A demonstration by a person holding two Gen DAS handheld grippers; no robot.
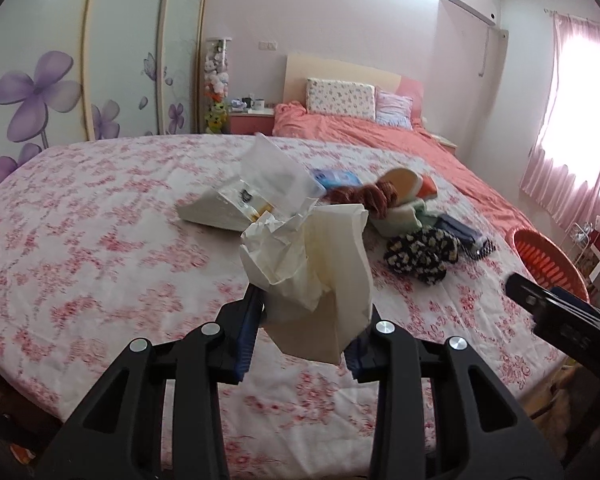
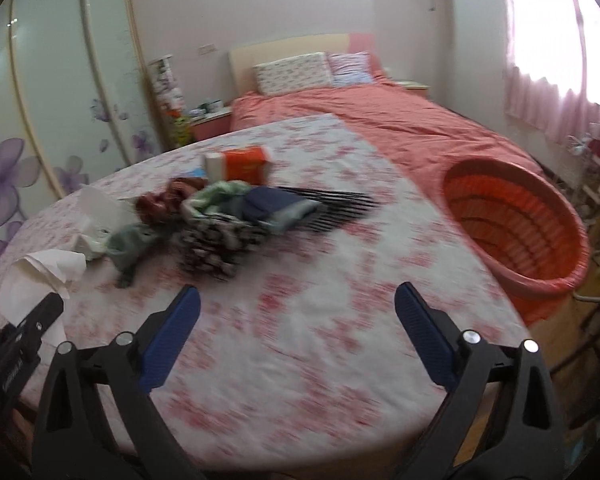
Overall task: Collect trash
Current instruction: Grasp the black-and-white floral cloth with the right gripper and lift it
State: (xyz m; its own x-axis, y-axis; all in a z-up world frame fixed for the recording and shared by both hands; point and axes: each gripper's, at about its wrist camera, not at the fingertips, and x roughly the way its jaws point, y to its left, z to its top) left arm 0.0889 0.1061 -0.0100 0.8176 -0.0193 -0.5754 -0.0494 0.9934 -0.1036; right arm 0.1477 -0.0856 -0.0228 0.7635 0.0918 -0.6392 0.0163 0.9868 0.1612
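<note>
A crumpled white tissue (image 1: 312,264) hangs above the floral-covered table (image 1: 100,240), and my left gripper (image 1: 308,320) is shut on it, blue pads pressing its lower part. In the right wrist view the same tissue (image 2: 40,276) and left gripper (image 2: 40,312) show at the lower left. My right gripper (image 2: 296,308) stands open over bare tablecloth (image 2: 320,360) with nothing between its fingers. A fingertip of the right gripper (image 1: 548,308) pokes in at the right of the left wrist view. More white wrappers (image 1: 252,196) (image 2: 96,216) lie on the table. An orange basket (image 1: 548,256) (image 2: 512,216) sits off the table's right edge.
A heap of clothes (image 2: 204,232), a black comb (image 2: 332,204) and an orange tissue pack (image 2: 244,164) lie mid-table. A bed with a coral cover (image 2: 380,120) stands behind. Wardrobe doors (image 1: 60,80) are at the left, a curtained window (image 1: 572,120) at the right.
</note>
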